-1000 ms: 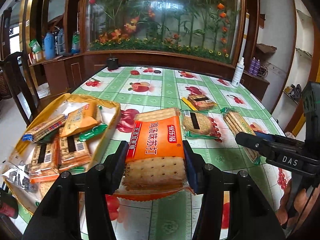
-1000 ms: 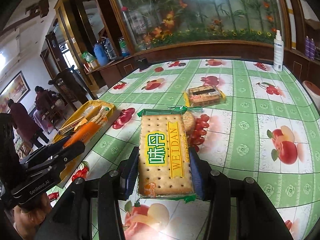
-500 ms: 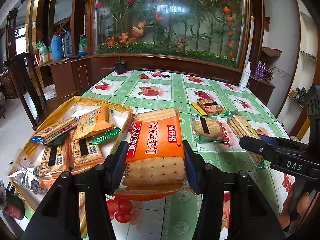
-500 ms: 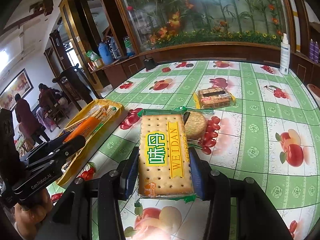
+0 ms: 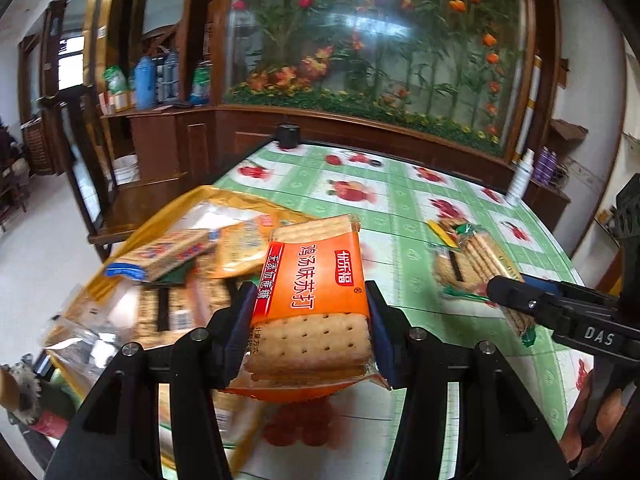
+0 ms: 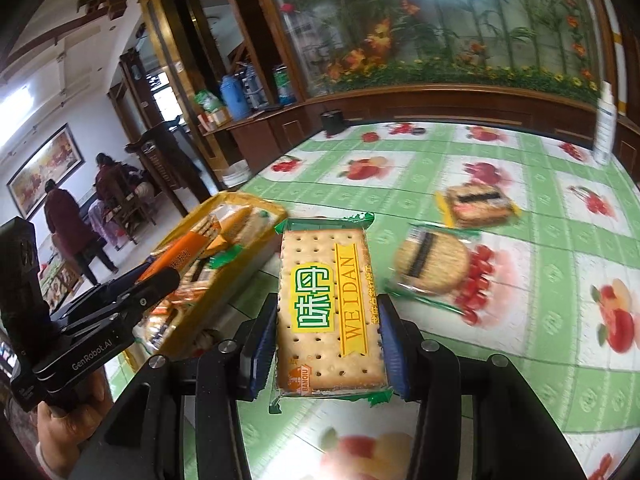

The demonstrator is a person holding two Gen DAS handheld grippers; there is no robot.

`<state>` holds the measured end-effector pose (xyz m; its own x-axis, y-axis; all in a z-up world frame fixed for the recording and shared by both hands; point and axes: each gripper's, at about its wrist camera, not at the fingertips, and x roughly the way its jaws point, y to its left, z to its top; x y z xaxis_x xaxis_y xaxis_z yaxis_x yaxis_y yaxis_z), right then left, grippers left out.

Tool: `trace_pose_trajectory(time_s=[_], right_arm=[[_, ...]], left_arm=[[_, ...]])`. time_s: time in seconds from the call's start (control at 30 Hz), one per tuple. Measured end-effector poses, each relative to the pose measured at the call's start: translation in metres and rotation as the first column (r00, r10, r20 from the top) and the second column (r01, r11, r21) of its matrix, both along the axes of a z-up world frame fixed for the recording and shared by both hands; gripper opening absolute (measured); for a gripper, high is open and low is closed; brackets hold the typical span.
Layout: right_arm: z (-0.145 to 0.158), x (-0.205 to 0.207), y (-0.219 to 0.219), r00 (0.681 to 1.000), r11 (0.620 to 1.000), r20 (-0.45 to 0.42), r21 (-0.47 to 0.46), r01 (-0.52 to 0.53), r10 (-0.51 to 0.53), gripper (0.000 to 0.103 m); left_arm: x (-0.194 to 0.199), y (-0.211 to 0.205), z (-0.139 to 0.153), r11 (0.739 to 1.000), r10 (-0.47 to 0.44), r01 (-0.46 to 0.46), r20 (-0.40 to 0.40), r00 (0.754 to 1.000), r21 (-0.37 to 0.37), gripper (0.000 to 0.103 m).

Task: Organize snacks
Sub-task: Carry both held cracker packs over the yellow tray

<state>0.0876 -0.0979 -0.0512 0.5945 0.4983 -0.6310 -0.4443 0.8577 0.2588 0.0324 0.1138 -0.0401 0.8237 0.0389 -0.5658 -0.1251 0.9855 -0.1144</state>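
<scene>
My left gripper [image 5: 308, 320] is shut on an orange cracker pack [image 5: 312, 280] and holds it above the table, by the right edge of the yellow tray [image 5: 224, 196]. The tray holds several snack packs [image 5: 168, 252]. My right gripper [image 6: 326, 344] is shut on a green-edged WEIDAN cracker pack [image 6: 326, 300] and holds it above the table, right of the tray [image 6: 236, 200]. Each gripper shows in the other's view: the right one [image 5: 560, 312], the left one [image 6: 100, 320].
A round biscuit pack [image 6: 432, 260] and a square biscuit pack [image 6: 476, 204] lie on the green fruit-print tablecloth [image 6: 560, 280]. A white bottle [image 6: 604, 124] and a black cup [image 6: 332, 122] stand at the far edge. A wooden chair [image 5: 80, 152] stands left of the table.
Both grippers have moved left toward the tray with their packs and risen a little. The tray now lies closer under the left gripper.
</scene>
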Motion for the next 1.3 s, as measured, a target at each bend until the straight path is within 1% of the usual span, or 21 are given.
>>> trace_pose_trajectory(time_s=[0.13,0.27,0.5,0.67,0.8,0.9,1.03,1.3], right_arm=[[0.009,0.006,0.029,0.998,0.998,0.016,0.006,-0.055,0.055,0.048],[0.014,0.016,0.066,0.993,0.993,0.024,0.014,-0.114,0.114,0.048],[0.004,0.042,0.128,0.984,0.984,-0.002,0.024,-0.179,0.179,0.048],[-0.001,0.057,0.161,0.979,0.979,-0.011,0.017,-0.205,0.206,0.048],[-0.005,0.068,0.178,0.977,0.977,-0.019,0.009,-0.213,0.213,0.048],[-0.008,0.076,0.184,0.977,0.977,-0.022,-0.004,-0.214,0.214,0.048],[-0.014,0.086,0.194,0.976,0.976,-0.036,-0.014,-0.217,0.216,0.048],[-0.016,0.092,0.207,0.973,0.973,-0.037,-0.026,-0.228,0.227,0.048]], left_arm=[[-0.002,0.029,-0.001,0.998,0.061,-0.062,-0.008,0.998,-0.027,0.051],[0.003,0.049,-0.003,0.994,0.089,-0.09,-0.024,0.996,-0.056,0.051],[0.013,0.069,-0.007,0.989,0.125,-0.127,-0.04,0.991,-0.068,0.051],[0.017,0.078,-0.014,0.987,0.139,-0.143,-0.061,0.988,-0.069,0.051],[0.021,0.083,-0.019,0.986,0.15,-0.155,-0.081,0.985,-0.059,0.051],[0.021,0.08,-0.018,0.987,0.152,-0.156,-0.083,0.985,-0.042,0.051],[0.023,0.083,-0.019,0.987,0.154,-0.158,-0.087,0.984,-0.039,0.051],[0.022,0.084,-0.019,0.987,0.151,-0.155,-0.093,0.984,-0.037,0.051]])
